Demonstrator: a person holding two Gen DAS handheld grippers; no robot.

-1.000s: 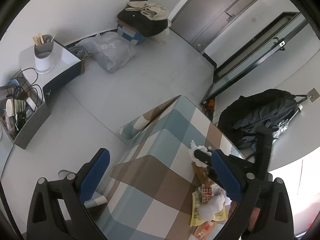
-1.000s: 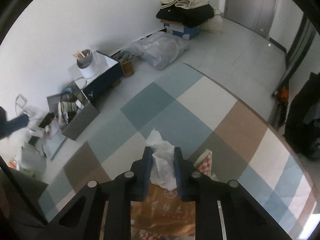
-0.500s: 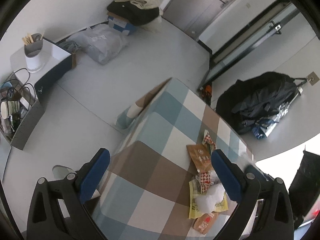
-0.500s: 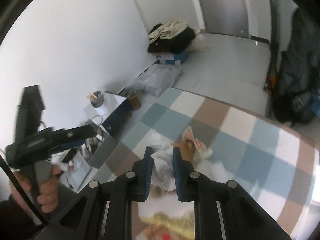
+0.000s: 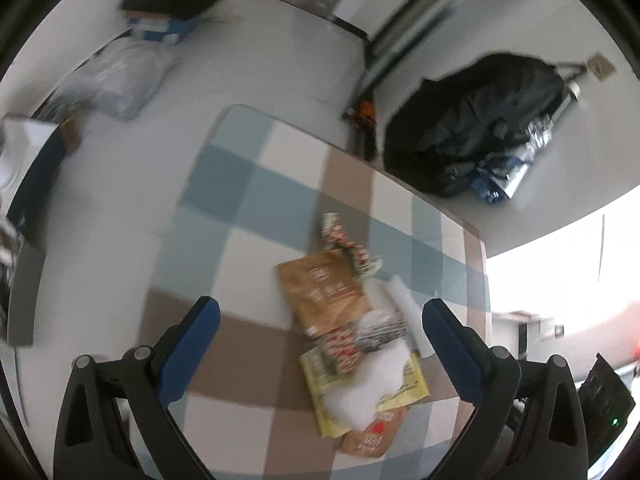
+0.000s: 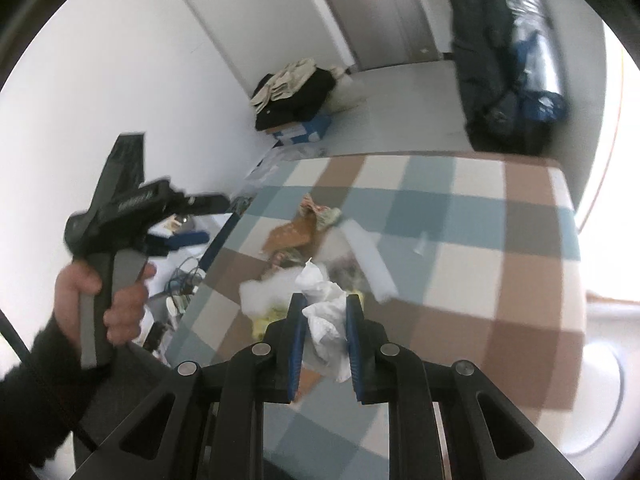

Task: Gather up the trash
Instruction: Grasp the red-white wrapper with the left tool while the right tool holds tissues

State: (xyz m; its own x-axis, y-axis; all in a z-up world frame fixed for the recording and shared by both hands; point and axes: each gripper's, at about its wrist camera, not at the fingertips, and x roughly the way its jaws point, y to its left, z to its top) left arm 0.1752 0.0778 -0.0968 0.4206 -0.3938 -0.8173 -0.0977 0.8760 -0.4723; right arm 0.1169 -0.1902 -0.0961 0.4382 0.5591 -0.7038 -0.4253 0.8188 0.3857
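Right gripper [image 6: 325, 312]: blue pads clenched on a crumpled white tissue [image 6: 326, 316], held above the checked blue, brown and white desk [image 6: 460, 216]. Left gripper [image 5: 320, 322]: jaws wide apart, nothing between the pads, hovering over the desk; right wrist view shows a hand [image 6: 100, 296] in a dark sleeve gripping its handle. Below it on the desk, a heap of trash: yellow wrapper [image 5: 404, 384], white wad [image 5: 372, 384] on top of it, brown paper pouch [image 5: 324, 288], red-and-white patterned wrapper [image 5: 344, 240] at the far end. Beyond the desk, on the floor: black bag [image 5: 472, 128] against the wall, clear plastic bag [image 5: 112, 76], a pile of folded clothes [image 6: 292, 88] on a box. Both views motion-blurred.
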